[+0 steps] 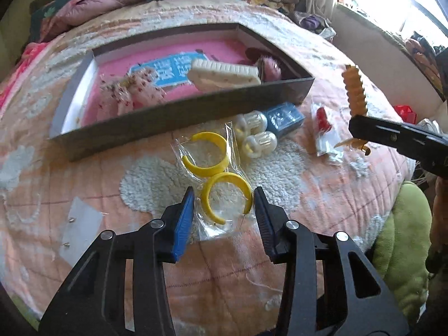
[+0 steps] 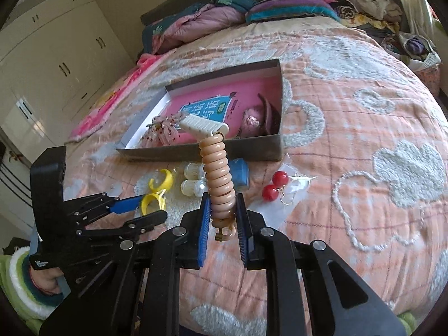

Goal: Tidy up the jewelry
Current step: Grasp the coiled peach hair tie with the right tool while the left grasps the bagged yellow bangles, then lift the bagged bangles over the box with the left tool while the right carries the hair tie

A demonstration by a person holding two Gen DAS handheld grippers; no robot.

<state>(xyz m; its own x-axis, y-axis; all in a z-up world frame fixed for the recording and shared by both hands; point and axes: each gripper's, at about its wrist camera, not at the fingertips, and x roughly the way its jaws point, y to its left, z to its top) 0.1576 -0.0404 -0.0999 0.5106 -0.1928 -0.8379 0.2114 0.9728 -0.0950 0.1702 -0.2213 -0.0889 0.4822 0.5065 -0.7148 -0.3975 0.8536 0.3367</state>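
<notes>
A dark open box (image 1: pixel 179 117) with a pink lining lies on the bed and holds a white comb (image 1: pixel 224 74), a floral piece and a pink fuzzy piece. My left gripper (image 1: pixel 224 196) is open, its blue pads either side of a yellow hoop earring (image 1: pixel 226 196) in a clear bag. A second yellow hoop (image 1: pixel 205 154) lies just beyond. My right gripper (image 2: pixel 222 204) is shut on a peach spiral coil (image 2: pixel 217 176) and holds it upright above the bed; the coil also shows in the left wrist view (image 1: pixel 355 92).
White pearl clips (image 1: pixel 256 137), a blue packet (image 1: pixel 285 116) and red ball earrings (image 2: pixel 275 184) in a clear bag lie in front of the box. A small clear card (image 1: pixel 81 218) lies at left. Pillows and clothes are piled at the bed's far end. A green cushion (image 1: pixel 400 238) is at right.
</notes>
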